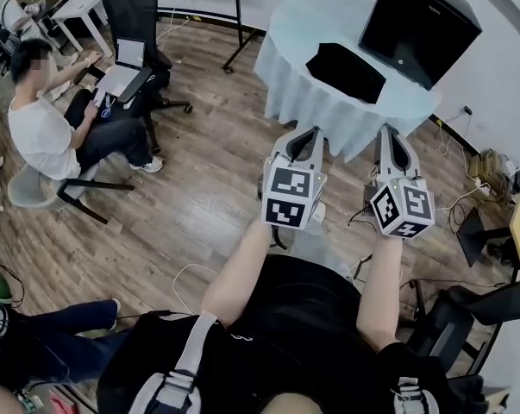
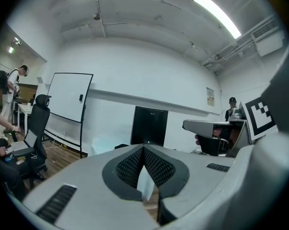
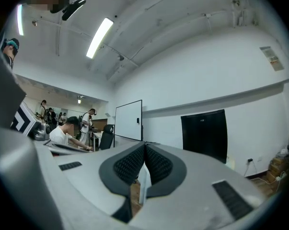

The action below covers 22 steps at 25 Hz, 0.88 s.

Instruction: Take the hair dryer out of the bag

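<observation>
A black bag (image 1: 346,72) lies closed on the round table with a pale blue cloth (image 1: 290,46), ahead of both grippers. No hair dryer shows in any view. My left gripper (image 1: 310,133) is held in the air short of the table's near edge, its jaws shut with nothing between them (image 2: 144,147). Beside it, at the same height, my right gripper (image 1: 393,133) is also shut and empty (image 3: 144,145). Both point roughly level toward the table. In the left gripper view only a dark sliver of the bag (image 2: 121,146) shows.
A black monitor (image 1: 419,28) stands on the table behind the bag, against the wall. A whiteboard on a stand (image 2: 67,110) is to the left. A seated person (image 1: 44,132) and office chairs (image 1: 134,15) fill the left side. Cables and boxes (image 1: 492,166) lie at the right.
</observation>
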Each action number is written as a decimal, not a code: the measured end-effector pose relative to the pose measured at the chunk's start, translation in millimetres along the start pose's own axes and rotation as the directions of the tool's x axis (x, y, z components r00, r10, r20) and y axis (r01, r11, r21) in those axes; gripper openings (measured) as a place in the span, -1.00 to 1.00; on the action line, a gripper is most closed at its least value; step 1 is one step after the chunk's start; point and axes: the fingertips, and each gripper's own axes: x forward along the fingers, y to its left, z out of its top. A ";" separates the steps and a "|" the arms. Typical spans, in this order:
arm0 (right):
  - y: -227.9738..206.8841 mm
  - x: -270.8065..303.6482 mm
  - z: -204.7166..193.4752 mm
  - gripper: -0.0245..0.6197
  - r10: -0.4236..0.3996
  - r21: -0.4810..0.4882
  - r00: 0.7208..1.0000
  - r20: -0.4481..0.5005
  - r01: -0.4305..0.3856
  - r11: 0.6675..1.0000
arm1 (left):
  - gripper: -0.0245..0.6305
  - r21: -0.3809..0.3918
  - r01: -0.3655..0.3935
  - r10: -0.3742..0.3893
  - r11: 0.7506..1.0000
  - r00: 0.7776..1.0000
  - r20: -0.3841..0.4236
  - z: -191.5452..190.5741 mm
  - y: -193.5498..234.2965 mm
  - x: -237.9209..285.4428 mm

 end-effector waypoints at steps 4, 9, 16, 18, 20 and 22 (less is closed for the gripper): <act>-10.1 16.1 -17.6 -0.90 0.016 0.023 0.999 -0.036 -0.016 1.000 | -0.89 -0.010 -0.014 0.013 1.000 0.999 -0.050 -18.9 3.2 18.9; -25.2 39.2 -45.9 -0.90 0.032 0.061 0.995 -0.093 -0.026 0.998 | -0.89 -0.025 -0.047 0.044 0.999 0.995 -0.092 -31.5 15.5 45.0; -49.1 71.2 -81.0 -0.90 0.054 0.092 0.984 -0.172 -0.038 0.995 | -0.89 0.014 -0.097 0.098 0.995 0.983 -0.154 -54.9 25.4 85.8; -64.9 76.5 -95.2 -0.90 0.042 0.107 0.978 -0.202 -0.020 0.994 | -0.89 -0.012 -0.096 0.092 0.995 0.979 -0.183 -63.8 24.2 103.5; -85.7 83.0 -106.6 -0.90 0.020 0.130 0.975 -0.220 0.009 0.991 | -0.89 -0.016 -0.081 0.076 0.997 0.976 -0.204 -69.3 18.6 126.2; -106.4 91.9 -115.0 -0.90 0.000 0.154 0.974 -0.227 0.036 0.987 | -0.89 -0.006 -0.053 0.050 0.999 0.973 -0.224 -72.6 10.5 150.8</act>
